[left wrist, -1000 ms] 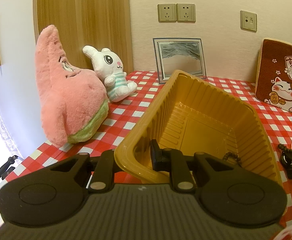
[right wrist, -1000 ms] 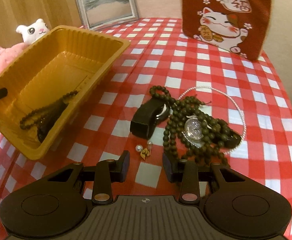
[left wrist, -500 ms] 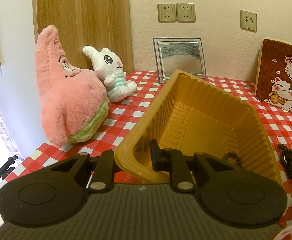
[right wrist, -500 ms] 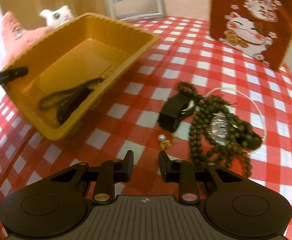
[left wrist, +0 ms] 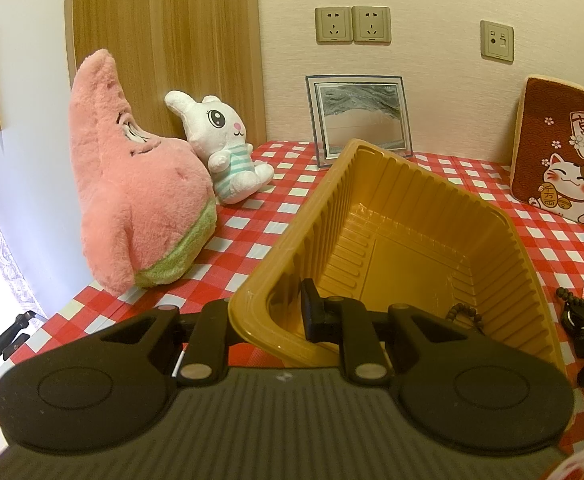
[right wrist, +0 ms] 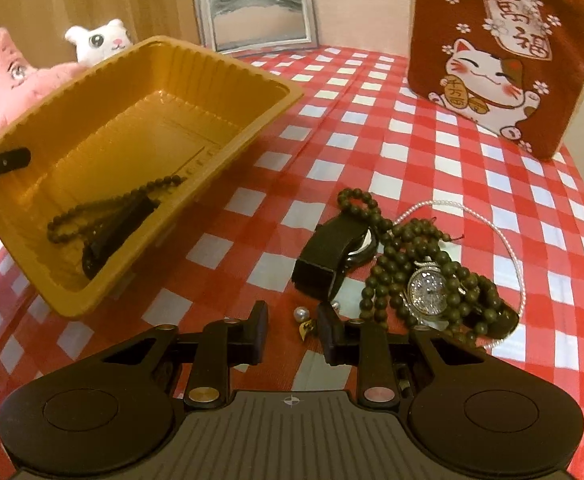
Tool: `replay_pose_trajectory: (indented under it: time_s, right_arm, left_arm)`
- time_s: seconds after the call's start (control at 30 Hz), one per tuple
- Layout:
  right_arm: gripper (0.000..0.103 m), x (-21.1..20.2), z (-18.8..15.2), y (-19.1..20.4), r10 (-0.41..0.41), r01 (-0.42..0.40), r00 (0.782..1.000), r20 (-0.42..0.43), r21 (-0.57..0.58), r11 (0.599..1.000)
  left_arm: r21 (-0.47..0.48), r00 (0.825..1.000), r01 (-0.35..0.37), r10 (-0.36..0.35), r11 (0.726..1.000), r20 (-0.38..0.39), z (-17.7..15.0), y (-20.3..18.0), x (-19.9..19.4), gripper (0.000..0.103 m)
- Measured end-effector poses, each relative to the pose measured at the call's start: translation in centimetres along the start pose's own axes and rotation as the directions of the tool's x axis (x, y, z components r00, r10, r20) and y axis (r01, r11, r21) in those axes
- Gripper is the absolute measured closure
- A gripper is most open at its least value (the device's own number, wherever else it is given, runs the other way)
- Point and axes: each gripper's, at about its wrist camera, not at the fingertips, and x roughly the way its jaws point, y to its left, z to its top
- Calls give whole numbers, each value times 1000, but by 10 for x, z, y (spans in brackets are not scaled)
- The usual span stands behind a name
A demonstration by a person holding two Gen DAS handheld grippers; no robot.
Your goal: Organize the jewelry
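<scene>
Left gripper (left wrist: 270,312): clamped on near rim of tilted gold tray (left wrist: 419,216).
Right gripper (right wrist: 292,330): parted, lately narrowing, straddling small earrings (right wrist: 303,320) on checked cloth (right wrist: 371,128).

Home: plush toys (left wrist: 140,204), gingham tablecloth (right wrist: 411,152).

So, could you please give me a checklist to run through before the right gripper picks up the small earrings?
1. Yellow plastic tray held tilted by left gripper, jaws clamped on its near wall: ok.
2. Right gripper jaws apart, nothing between the pads: ok.
3. Small pearl-and-gold earrings on the checked cloth, just ahead of the gap: ok.
4. Earrings free of the dark bead strands: ok.
5. Black-strap watch close behind the right fingertip; clearance: cannot tell.
6. Room in tray beside the beads already inside: ok.
</scene>
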Motion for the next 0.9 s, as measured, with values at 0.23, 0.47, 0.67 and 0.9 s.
replay_pose_trajectory:
  time_s: [0.23,0.47,0.67,0.9]
  right_arm:
    - [88,2,-2,3,-24,24,1000,3,-70,997]
    - [93,0,-3,9,-39,39,999,4,-120,992]
    - [93,-13,-4,18,-35,40,999,32,-152,988]
    - [93,-39,13,25,19,-6,994,105,-117,993]
  left_arm:
    - [1,1000,0,0,1000,0,0,0,0,86]
    - [1,1000,0,0,1000,0,0,0,0,86]
    - [1,1000,0,0,1000,0,0,0,0,86]
    - [0,1000,0,0,1000,0,0,0,0,86]
